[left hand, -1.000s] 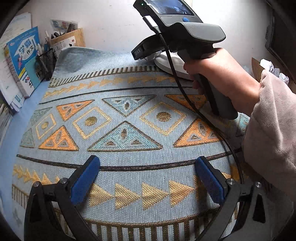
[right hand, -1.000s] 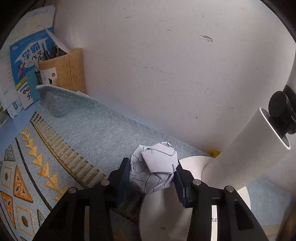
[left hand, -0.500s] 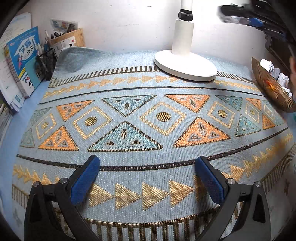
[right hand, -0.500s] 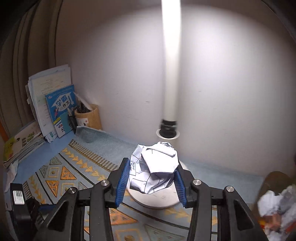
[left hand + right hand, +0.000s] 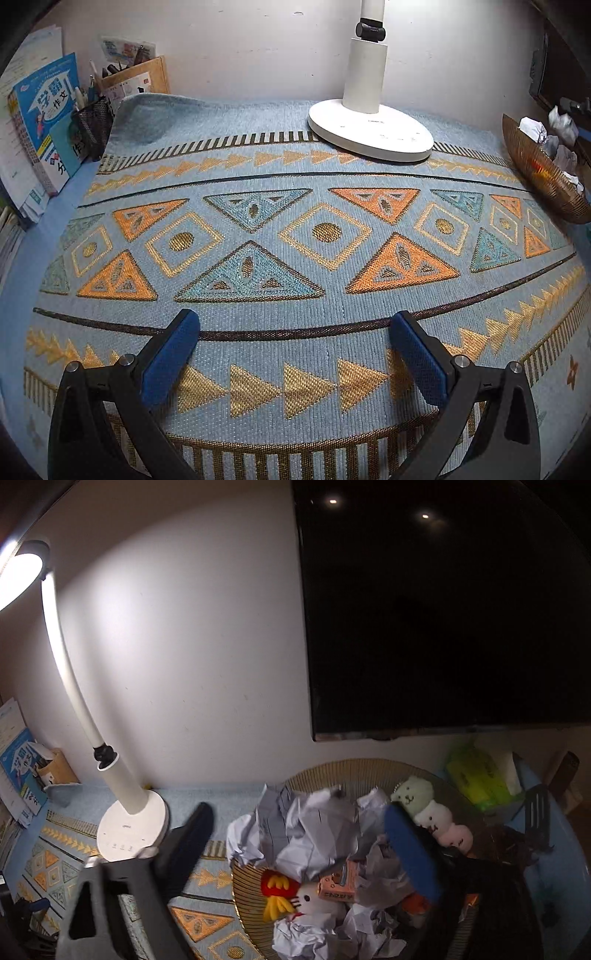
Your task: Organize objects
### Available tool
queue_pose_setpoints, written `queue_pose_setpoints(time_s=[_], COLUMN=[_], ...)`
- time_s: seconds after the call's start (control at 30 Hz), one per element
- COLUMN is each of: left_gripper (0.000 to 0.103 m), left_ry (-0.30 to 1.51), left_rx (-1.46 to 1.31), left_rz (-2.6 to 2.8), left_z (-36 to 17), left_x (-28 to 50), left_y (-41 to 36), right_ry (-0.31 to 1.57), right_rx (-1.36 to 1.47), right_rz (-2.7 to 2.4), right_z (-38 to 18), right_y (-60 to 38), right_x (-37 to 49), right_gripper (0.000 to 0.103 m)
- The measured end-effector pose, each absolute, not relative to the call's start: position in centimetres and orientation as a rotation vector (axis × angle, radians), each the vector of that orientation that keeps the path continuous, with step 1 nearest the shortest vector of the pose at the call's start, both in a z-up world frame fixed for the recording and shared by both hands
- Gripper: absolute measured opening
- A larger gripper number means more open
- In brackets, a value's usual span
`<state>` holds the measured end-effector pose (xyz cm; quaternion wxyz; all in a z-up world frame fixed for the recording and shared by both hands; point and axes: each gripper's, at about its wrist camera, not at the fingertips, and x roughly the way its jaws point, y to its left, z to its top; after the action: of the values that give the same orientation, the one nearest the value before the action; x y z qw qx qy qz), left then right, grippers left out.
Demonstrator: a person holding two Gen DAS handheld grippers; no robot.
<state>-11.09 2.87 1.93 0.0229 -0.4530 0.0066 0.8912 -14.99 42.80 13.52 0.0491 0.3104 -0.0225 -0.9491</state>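
My right gripper (image 5: 299, 834) hangs above the woven basket (image 5: 255, 890), fingers spread wide with nothing between them. Crumpled paper balls (image 5: 310, 834) lie heaped in the basket among small plush toys (image 5: 428, 812). My left gripper (image 5: 295, 354), equally wide open and empty, hovers over the patterned mat (image 5: 295, 236), well apart from the basket (image 5: 543, 173) and the lamp base (image 5: 369, 133).

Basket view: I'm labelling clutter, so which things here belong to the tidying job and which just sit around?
Job: crumpled paper balls; woven basket; right gripper, open above it.
Bystanders: desk lamp; patterned mat; dark screen; books; left gripper, open, idle.
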Motion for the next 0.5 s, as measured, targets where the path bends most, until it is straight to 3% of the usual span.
queue_pose_setpoints(time_s=[0.2,0.5], left_gripper=[0.103,0.103], left_ry=[0.02,0.02], left_rx=[-1.403,-1.403], left_rz=[2.76,2.759], left_z=[2.0,2.1], left_x=[-11.1,-11.0], left_y=[2.8,2.8], right_ry=[-0.109,-0.205], right_rx=[0.95,0.875], right_rz=[-2.916,-2.857], right_z=[13.5,15.5], right_y=[42.9,40.1], right_x=[-14.9,-8.2], right_gripper=[0.103,0.103])
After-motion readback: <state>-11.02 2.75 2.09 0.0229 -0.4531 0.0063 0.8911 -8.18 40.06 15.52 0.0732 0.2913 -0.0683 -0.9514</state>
